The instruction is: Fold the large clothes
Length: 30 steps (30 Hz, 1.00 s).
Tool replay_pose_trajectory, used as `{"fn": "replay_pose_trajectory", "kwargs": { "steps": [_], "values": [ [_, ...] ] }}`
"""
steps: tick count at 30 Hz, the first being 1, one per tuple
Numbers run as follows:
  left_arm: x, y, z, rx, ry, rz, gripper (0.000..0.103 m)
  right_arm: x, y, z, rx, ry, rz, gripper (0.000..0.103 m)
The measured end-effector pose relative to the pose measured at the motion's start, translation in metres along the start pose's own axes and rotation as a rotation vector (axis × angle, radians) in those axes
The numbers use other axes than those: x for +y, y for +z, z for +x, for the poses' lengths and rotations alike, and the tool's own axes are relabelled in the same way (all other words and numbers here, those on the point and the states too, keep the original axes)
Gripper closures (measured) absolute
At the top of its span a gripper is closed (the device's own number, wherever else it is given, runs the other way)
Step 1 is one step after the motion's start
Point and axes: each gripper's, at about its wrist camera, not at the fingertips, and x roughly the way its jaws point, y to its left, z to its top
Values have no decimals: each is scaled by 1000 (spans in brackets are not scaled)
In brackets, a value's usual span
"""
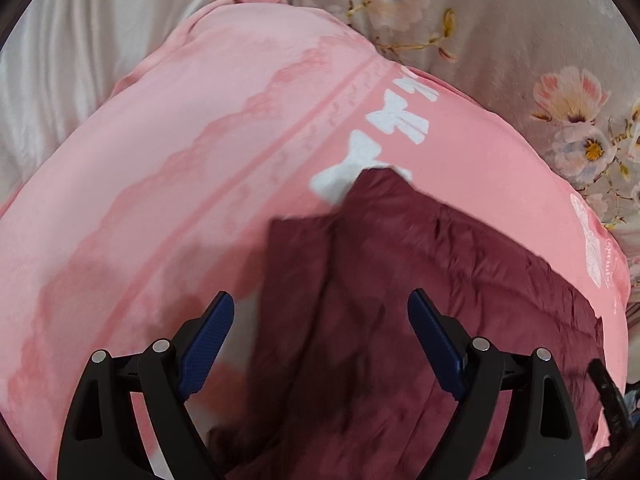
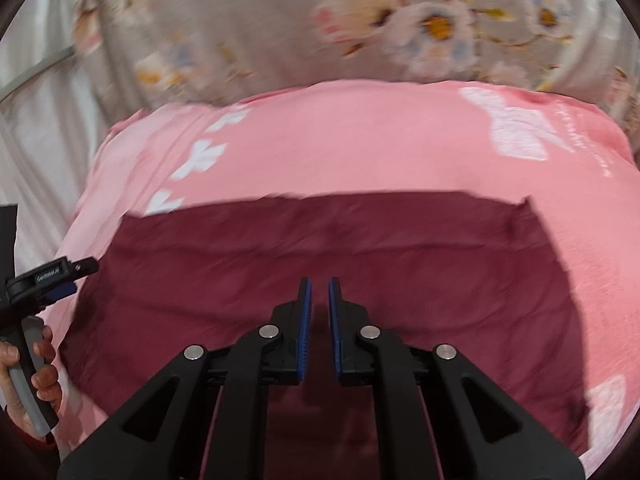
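Your left gripper hangs with its jaws spread wide and empty over the maroon garment, which lies folded on the pink blanket — that covers a floral bedsheet. Your right gripper has its blue pads a narrow slit apart, pinching nothing — just above the maroon cloth.

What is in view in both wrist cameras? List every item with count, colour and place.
maroon garment: one, dark red, lying on the pink cloth, below both grippers.
pink cloth: one, pink with white bow prints, spread over the bedsheet.
floral bedsheet: one, beige with flowers, behind the pink cloth.
left gripper: one, black with blue pads, open above the garment.
right gripper: one, black with blue pads, narrow gap, nothing between.
left hand: one, gripping its handle, left edge.
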Motion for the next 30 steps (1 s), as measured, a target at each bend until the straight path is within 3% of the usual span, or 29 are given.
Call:
{"fn": "replay_pose_trajectory", "kwargs": {
  "steps": [4,8,12,16,17,20,21,22,25,30],
  "values": [
    [35,-20,-14,12,-6,-59,17,29,-23,9,49,38,-20,95],
    [64,-43,-8,86,-123,-170,17,30,-41,20,59,32,-2,95],
    [51,-51,-8,49,-93,-133,17,28,-47,26,44,37,16,96],
    [26,-53,-2,60,-129,-94,17,32,-52,28,26,10,-8,96],
    [17,-54,-1,63,-130,-88,20,32,-51,28,27,11,-7,96],
    [0,-56,-7,66,-151,-63,57,24,-51,16,44,56,38,95],
    [-5,-55,-14,46,-135,-41,74,20,-54,6,40,76,60,95],
    [-9,-54,-21,27,-124,-19,83,15,-61,-9,35,103,76,94],
    [-17,-47,-56,-37,-182,33,89,4,-84,-34,55,131,108,93],
    [-52,-40,-117,-141,-270,106,91,-2,-103,-28,105,177,155,93]
  ]
}}
